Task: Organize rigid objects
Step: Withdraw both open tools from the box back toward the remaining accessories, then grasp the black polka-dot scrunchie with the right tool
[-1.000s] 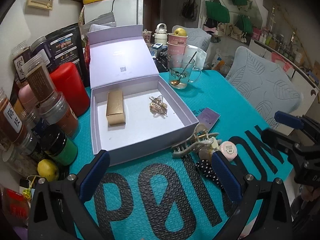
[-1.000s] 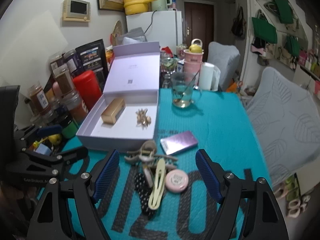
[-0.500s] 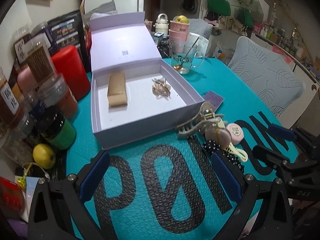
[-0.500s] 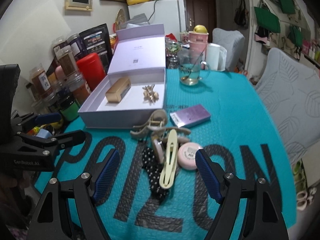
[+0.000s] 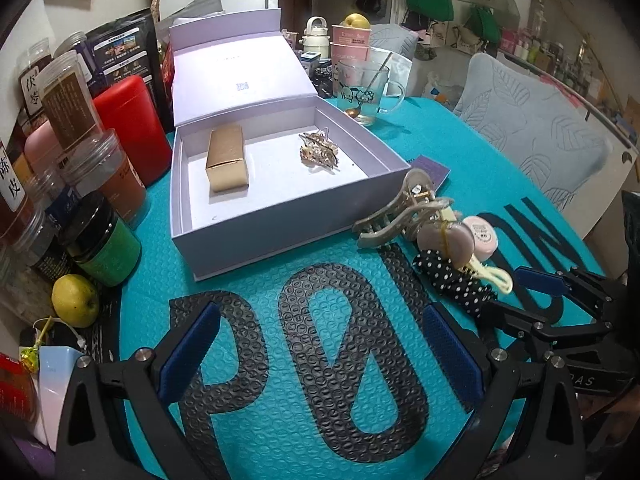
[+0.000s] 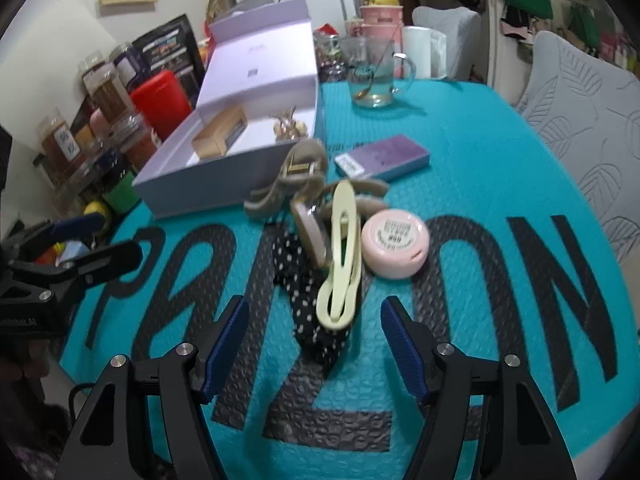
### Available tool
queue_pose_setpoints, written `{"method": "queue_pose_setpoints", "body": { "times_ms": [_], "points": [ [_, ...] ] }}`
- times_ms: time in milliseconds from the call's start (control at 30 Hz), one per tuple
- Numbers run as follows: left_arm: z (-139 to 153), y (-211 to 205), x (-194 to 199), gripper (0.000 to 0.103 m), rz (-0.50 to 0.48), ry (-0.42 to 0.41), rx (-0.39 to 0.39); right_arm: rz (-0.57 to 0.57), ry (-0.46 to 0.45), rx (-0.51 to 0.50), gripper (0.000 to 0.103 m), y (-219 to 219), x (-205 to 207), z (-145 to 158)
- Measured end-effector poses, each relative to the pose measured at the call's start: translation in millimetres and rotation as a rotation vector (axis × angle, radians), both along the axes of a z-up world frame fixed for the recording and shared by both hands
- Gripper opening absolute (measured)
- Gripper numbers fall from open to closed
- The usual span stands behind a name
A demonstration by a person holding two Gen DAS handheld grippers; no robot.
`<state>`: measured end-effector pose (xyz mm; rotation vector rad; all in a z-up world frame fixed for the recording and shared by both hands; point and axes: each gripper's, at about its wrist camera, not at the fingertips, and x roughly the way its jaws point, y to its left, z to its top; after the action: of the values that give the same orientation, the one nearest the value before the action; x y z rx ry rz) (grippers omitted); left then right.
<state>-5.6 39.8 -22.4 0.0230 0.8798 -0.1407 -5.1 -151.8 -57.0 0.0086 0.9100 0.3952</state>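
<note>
Right wrist view is showing the right gripper [image 6: 314, 344] hanging over the teal bubble-textured mat with big black letters [image 6: 500, 184]; its blue-padded jaws are closing, with nothing pressed between them yet. Just ahead of the claw, a pale yellow plastic hair clip [image 6: 340, 256] is lying across a black white-dotted fabric bow [image 6: 304, 304]. Slightly right of that sits a round pink compact [image 6: 395, 245], touching the pile. Beyond, a taupe claw hair clip [image 6: 288, 184] is leaning by the open lilac cardboard box [image 6: 224, 188], and a flat purple rectangular case [image 6: 382, 158] lies further right. Inside the box are a gold rectangular carton [image 6: 218, 138] and a gold ornate hair clip [image 6: 288, 126].

From the left wrist view, the left gripper [image 5: 316, 354] is hovering released, empty, over bare mat, the box ahead of it and the pile ahead-right. A glass mug with spoon [image 5: 366, 90] is standing farthest back.
</note>
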Motion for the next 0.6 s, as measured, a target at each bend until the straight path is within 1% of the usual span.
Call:
{"method": "queue_pose_setpoints", "body": {
  "times_ms": [100,167,267,300,333,367,400,433,467,533,600],
  "points": [
    [-6,2,1,0.103,-0.003,0.021,-0.026,0.007,0.019,0.009,0.068,2,1,-8],
    [-10,4,4,0.103,0.004,0.035,-0.041,0.011,0.047,0.02,0.06,1,5,-16],
    [-16,8,8,0.103,0.032,0.051,-0.051,0.022,0.077,0.055,0.054,3,11,-25],
    [-16,9,9,0.103,0.036,0.054,-0.054,0.025,0.068,0.05,0.053,4,11,-24],
    [-17,10,9,0.103,0.043,0.057,-0.057,0.034,0.06,0.041,0.047,7,11,-23],
    [-18,11,10,0.103,0.049,0.059,-0.058,0.041,0.061,0.036,0.038,9,12,-24],
    [-18,12,10,0.103,0.055,0.06,-0.056,0.043,0.059,0.033,0.034,11,12,-24],
    [-19,12,10,0.103,0.059,0.061,-0.054,0.049,0.058,0.022,0.025,14,12,-24],
    [-19,13,11,0.103,0.062,0.063,-0.052,0.058,0.055,0.014,0.021,15,11,-24],
    [-20,14,11,0.103,0.07,0.064,-0.051,0.078,0.055,0.014,0.019,17,9,-24],
    [-19,15,11,0.103,0.073,0.067,-0.056,0.096,0.07,0.038,0.018,16,6,-24]
  ]
}}
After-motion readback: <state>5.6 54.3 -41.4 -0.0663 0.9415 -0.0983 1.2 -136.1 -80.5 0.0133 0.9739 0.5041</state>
